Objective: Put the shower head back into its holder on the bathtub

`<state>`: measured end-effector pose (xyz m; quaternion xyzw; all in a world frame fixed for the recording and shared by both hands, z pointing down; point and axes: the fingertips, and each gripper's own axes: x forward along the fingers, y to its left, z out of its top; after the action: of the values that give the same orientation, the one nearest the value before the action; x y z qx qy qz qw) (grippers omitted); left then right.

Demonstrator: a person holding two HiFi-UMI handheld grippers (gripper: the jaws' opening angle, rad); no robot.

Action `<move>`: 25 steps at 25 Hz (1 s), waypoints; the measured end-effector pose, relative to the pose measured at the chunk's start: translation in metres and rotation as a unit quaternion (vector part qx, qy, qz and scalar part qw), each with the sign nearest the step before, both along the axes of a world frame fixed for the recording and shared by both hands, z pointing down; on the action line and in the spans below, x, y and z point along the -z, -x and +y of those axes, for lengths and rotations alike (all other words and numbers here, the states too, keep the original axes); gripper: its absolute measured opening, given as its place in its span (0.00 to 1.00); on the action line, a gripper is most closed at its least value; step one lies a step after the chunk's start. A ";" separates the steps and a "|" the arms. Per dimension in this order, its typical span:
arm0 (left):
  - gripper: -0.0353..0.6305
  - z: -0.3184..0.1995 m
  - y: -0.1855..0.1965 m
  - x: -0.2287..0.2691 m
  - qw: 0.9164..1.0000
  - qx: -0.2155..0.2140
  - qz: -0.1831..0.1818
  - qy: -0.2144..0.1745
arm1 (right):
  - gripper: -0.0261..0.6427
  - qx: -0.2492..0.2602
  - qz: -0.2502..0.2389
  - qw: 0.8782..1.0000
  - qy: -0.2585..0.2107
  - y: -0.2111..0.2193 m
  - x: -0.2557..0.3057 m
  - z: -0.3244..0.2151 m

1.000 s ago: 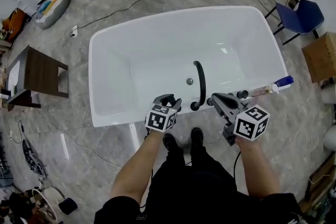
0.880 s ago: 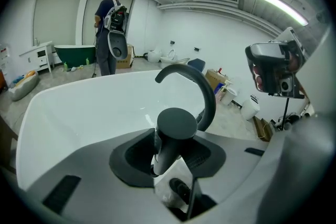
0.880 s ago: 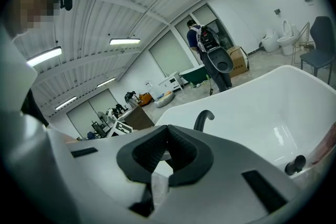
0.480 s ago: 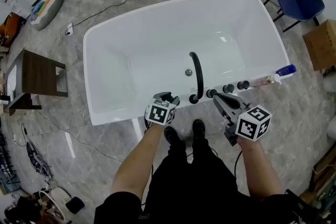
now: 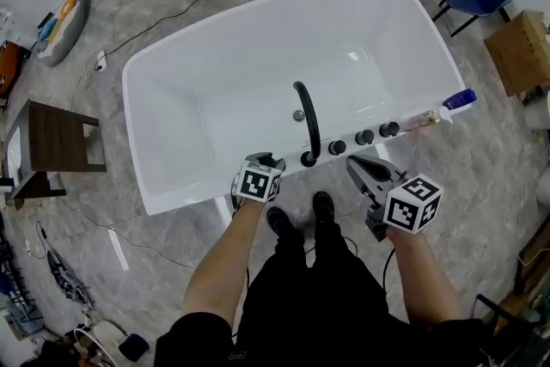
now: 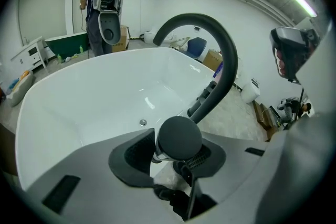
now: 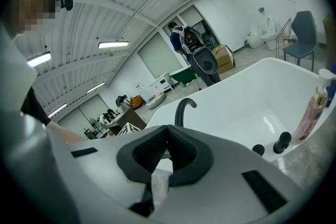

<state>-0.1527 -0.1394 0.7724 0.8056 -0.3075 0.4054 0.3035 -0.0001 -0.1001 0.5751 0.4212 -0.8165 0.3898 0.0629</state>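
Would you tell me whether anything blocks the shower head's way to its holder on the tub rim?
Nothing visible does: the left tool holds the shower head over the bathtub rim, left of the spout; the holder itself is hidden.

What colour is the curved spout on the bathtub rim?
Black. The curved spout shows best in the left gripper view.

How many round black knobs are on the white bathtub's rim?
3 knobs on the near rim, right of the curved black faucet: one beside it, one midway, one nearest the pinkish pump bottle. None looks hidden.
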 end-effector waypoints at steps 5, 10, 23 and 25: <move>0.28 0.002 -0.002 -0.009 1.000 -0.010 -0.009 0.004 | 0.06 -0.008 0.003 1.000 0.002 -0.004 -0.003 0.006; 0.28 0.001 -0.002 -0.012 1.000 -0.014 -0.008 0.005 | 0.06 -0.010 0.004 1.000 0.006 -0.001 -0.002 0.011; 0.47 0.004 -0.020 0.002 0.998 -0.040 0.038 0.015 | 0.06 0.000 0.011 1.000 -0.010 0.002 0.016 -0.004; 0.48 0.003 -0.021 0.011 0.998 -0.036 0.046 0.008 | 0.06 0.005 0.010 1.000 -0.016 0.003 0.022 -0.009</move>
<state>-0.1314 -0.1367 0.7619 0.8316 -0.2603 0.3811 0.3089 -0.0033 -0.1092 0.5529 0.4222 -0.8238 0.3724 0.0661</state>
